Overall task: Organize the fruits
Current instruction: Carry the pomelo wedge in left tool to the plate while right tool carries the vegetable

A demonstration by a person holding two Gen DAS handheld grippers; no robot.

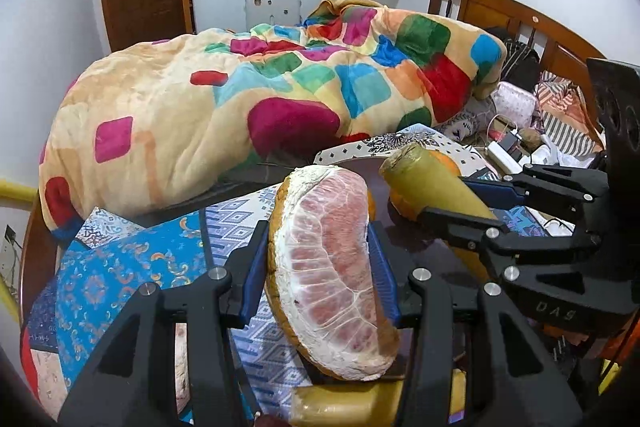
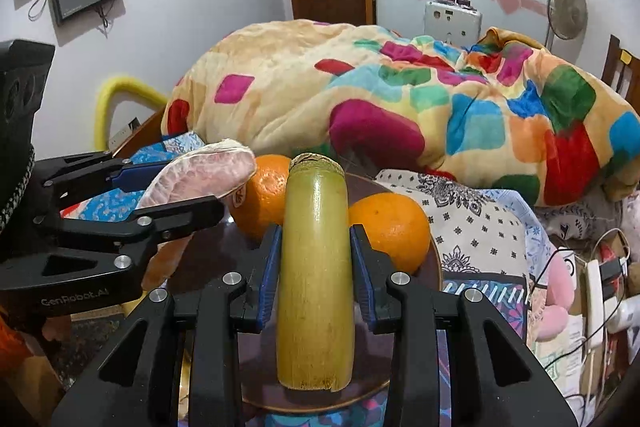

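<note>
A bulky patchwork fleece blanket (image 2: 400, 115) fills the bed behind a dark round plate (image 2: 434, 267). On the plate sit two oranges (image 2: 394, 231). Above it, the left gripper (image 1: 318, 267) clamps a peeled pink pomelo wedge (image 1: 328, 275), and the right gripper (image 2: 316, 267) clamps a yellow-green sugarcane segment (image 2: 314, 275).

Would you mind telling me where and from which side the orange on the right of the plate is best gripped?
Grip the right-hand orange across its widest middle, coming from above or its open right side. It is round, so any narrower hold would likely slip, and the sugarcane piece in the right tongs crowds its left.
</note>
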